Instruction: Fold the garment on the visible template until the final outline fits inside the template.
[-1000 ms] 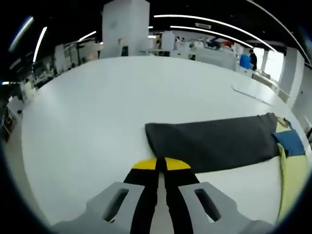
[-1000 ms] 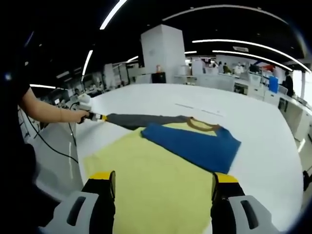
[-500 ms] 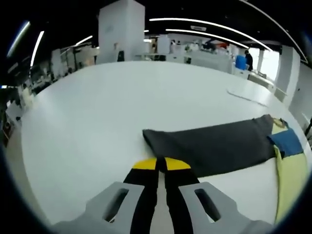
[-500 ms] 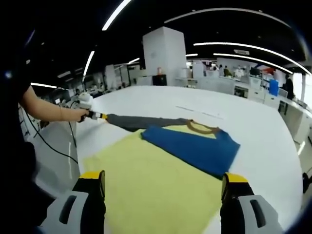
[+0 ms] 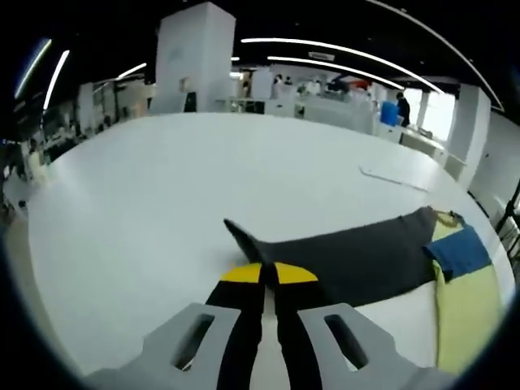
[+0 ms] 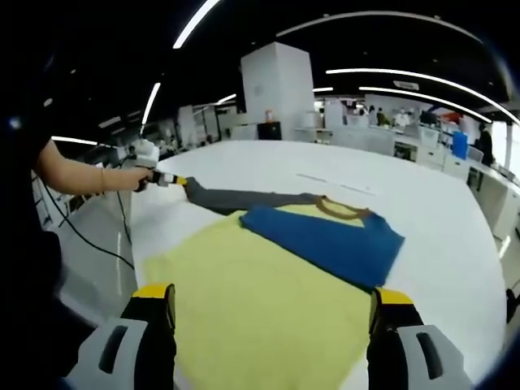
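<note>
- Now, at the left of the right gripper view, we see the left gripper (image 6: 172,180) held in the person's hand (image 6: 143,177), higher than half a second ago, and the cuff end of the grey sleeve (image 6: 236,198) has come up off the white table (image 6: 439,244) with it.
- In the left gripper view the left gripper's (image 5: 261,275) jaws are pressed together on that sleeve (image 5: 357,256); its end, flat a moment back, now rises in a peak just beyond the yellow tips.
- We read this as the start of the fold: the sleeve is being lifted so it can go over the body, and nothing has landed yet.
- Moving right, the garment (image 6: 268,301) lies on the table near its front edge, a pale yellow body spread flat, with the other sleeve, blue (image 6: 325,242), already folded across the chest, and a brown collar (image 6: 341,209) behind it.
- We cannot make out a template outline, so we cannot say how the outline compares.
- At the right, the right gripper (image 6: 275,313) hovers over the yellow hem with its jaws wide apart, holding nothing; it has scarcely moved over the last half second.
</note>
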`<control>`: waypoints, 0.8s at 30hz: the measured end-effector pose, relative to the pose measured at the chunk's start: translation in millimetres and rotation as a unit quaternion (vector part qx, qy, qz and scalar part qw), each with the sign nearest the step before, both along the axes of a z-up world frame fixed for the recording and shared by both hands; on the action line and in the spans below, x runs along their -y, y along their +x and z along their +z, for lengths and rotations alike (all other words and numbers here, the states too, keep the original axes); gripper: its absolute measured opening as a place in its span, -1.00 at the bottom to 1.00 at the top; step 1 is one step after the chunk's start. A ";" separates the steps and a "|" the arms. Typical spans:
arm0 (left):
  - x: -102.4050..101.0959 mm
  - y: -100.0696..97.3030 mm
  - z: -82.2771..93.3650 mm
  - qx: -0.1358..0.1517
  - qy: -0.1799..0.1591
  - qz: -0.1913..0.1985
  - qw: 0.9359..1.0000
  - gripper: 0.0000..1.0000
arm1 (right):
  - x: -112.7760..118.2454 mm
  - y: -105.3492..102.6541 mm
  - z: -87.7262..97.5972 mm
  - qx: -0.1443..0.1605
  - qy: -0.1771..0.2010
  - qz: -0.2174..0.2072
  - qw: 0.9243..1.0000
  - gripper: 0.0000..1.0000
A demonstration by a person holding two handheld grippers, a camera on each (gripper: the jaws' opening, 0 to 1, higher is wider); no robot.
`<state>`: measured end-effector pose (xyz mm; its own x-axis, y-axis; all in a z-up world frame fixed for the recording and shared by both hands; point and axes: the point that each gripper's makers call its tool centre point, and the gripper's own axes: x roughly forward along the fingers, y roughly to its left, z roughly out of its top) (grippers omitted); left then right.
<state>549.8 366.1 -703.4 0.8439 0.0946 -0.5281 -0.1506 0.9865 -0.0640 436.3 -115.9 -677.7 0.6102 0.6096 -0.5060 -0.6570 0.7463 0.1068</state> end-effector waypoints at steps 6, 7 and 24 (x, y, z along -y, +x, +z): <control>16.8 6.1 10.5 0.018 -0.040 -0.008 0.999 -0.98 | 1.8 -0.3 -0.2 -0.001 -0.002 -0.002 1.000 0.98; 19.2 7.3 11.7 0.019 -0.038 -0.011 0.999 -0.98 | 1.6 -0.6 -0.5 -0.002 -0.002 -0.001 1.000 0.98; 73.5 27.3 42.6 0.063 -0.091 -0.065 0.992 -0.98 | 0.2 -5.0 -1.1 -0.004 -0.006 0.003 1.000 0.97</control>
